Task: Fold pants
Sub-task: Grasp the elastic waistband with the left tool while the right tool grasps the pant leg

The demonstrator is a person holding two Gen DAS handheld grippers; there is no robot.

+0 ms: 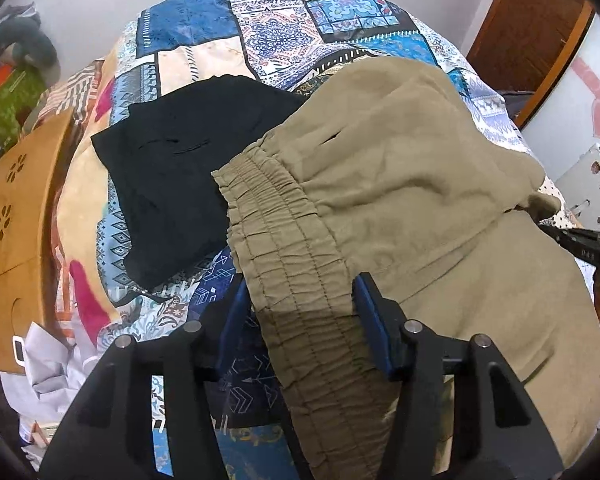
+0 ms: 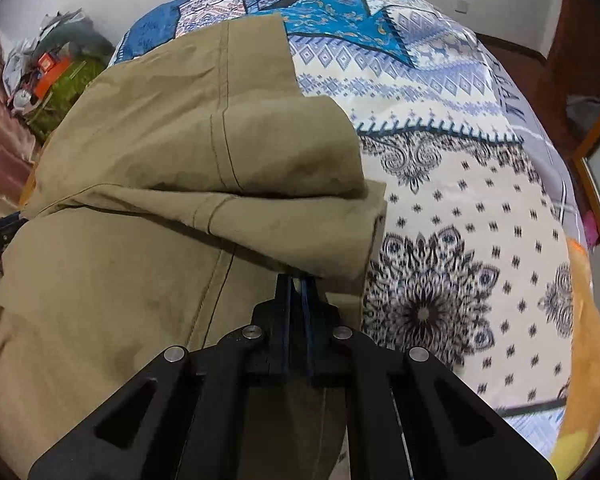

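Note:
Olive-khaki pants [image 1: 400, 184] lie partly folded on a patterned bedspread [image 1: 260, 36]. Their gathered elastic waistband [image 1: 284, 240] runs between the fingers of my left gripper [image 1: 300, 308], whose jaws stand wide apart around it without pinching. In the right wrist view the pants [image 2: 180, 152] show a doubled-over leg with a hem edge at the right. My right gripper [image 2: 298, 280] is shut on the pants' edge, with the fabric draped over its tips. The right gripper also shows at the right edge of the left wrist view [image 1: 592, 244].
A folded black garment [image 1: 172, 184] lies on the bed left of the pants. A wooden board with cut-outs [image 1: 16, 224] stands at the bed's left side, white cloth [image 1: 48, 376] below it. Clutter sits on the floor [image 2: 48, 72]. Bare bedspread [image 2: 480, 240] stretches right of the pants.

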